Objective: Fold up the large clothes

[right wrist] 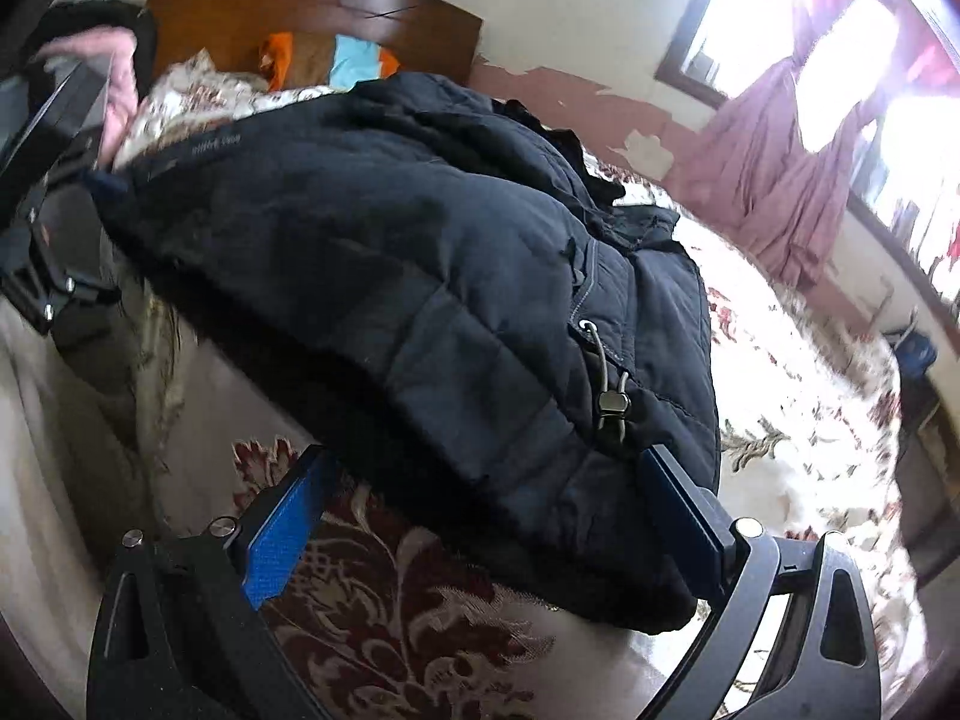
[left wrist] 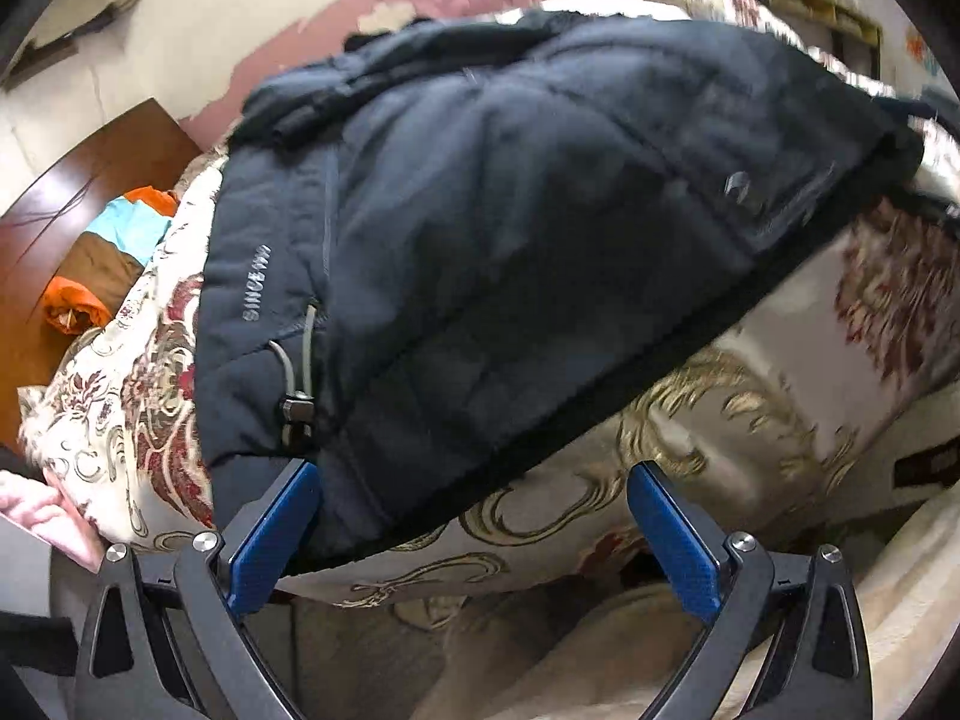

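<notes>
One jacket [left wrist: 510, 228], dark navy and quilted, lies bundled on the floral bedspread [left wrist: 750, 408]. One wooden headboard [left wrist: 78, 198] stands left of the jacket in the left wrist view, with one striped orange, brown and blue pillow [left wrist: 114, 252] before it. One window [right wrist: 840, 30] and pink curtains [right wrist: 774, 180] right of the jacket show only in the right wrist view. Left gripper [left wrist: 474, 480]: low at the jacket's hem, fingers wide, holding nothing. Right gripper [right wrist: 486, 468]: low, fingers wide, straddling the hem. Drawcord toggles [right wrist: 612, 405]: one per view.
</notes>
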The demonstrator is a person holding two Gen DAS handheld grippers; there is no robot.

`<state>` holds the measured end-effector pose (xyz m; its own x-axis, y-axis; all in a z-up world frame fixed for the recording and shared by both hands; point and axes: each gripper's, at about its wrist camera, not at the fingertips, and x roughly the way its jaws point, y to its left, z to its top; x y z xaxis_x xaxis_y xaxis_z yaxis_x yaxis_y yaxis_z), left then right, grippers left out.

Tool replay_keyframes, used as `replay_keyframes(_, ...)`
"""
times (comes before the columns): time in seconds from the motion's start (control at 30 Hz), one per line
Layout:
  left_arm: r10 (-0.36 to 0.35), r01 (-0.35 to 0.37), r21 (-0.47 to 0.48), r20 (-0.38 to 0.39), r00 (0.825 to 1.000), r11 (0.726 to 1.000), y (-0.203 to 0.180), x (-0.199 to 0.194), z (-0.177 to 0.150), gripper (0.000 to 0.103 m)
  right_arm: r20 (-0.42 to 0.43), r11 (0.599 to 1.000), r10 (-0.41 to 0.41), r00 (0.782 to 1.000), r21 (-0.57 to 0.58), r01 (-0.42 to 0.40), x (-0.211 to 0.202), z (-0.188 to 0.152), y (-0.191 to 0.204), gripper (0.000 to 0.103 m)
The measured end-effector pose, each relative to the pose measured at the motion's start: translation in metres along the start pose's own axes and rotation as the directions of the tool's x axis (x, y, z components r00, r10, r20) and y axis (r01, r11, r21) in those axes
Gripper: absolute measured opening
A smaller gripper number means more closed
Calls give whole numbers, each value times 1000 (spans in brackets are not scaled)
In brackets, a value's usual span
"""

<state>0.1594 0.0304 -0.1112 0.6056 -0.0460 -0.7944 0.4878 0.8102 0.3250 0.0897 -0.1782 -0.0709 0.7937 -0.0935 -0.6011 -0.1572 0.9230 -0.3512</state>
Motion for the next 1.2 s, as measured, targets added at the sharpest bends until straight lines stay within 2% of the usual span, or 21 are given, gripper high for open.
replay_keyframes(0.17,73,-70,75,-34,997,995,-14,7,-2,103,8,992,-81,997,-96,81,2,-7,17,98)
replay_keyframes(0.33,117,-111,105,-46,992,988,-16,12,-1,103,25,975,-158,987,-152,160,6,-9,28,98)
replay_keyframes(0.5,155,-146,130,-59,986,981,-17,18,0,103,57,973,-196,979,-114,201,2,-3,27,98)
replay_keyframes(0.67,161,-156,105,-43,986,982,-13,13,-1,103,106,980,-185,977,-53,191,-8,4,17,97)
replay_keyframes(0.73,153,-150,89,-36,988,985,-8,12,0,103,143,984,-170,975,-30,176,-11,12,11,90)
replay_keyframes(0.77,150,-146,84,-32,988,986,-6,11,0,102,155,986,-157,975,-24,163,-13,15,10,77)
replay_keyframes(0.83,148,-147,72,-19,989,987,-4,7,0,101,161,991,-129,978,-21,134,-15,21,10,63)
replay_keyframes(0.9,146,-146,61,-6,989,987,1,6,3,99,166,995,-98,981,-17,103,-17,27,11,45)
replay_keyframes(0.97,141,-141,47,4,990,989,5,5,6,97,171,999,-52,984,4,52,-18,35,10,35)
replay_keyframes(1.1,121,-122,40,25,992,992,10,3,9,95,204,997,3,979,78,-19,-24,50,-5,31)
replay_keyframes(1.2,119,-122,69,44,992,990,3,0,8,95,241,991,28,970,121,-58,-28,62,-20,28)
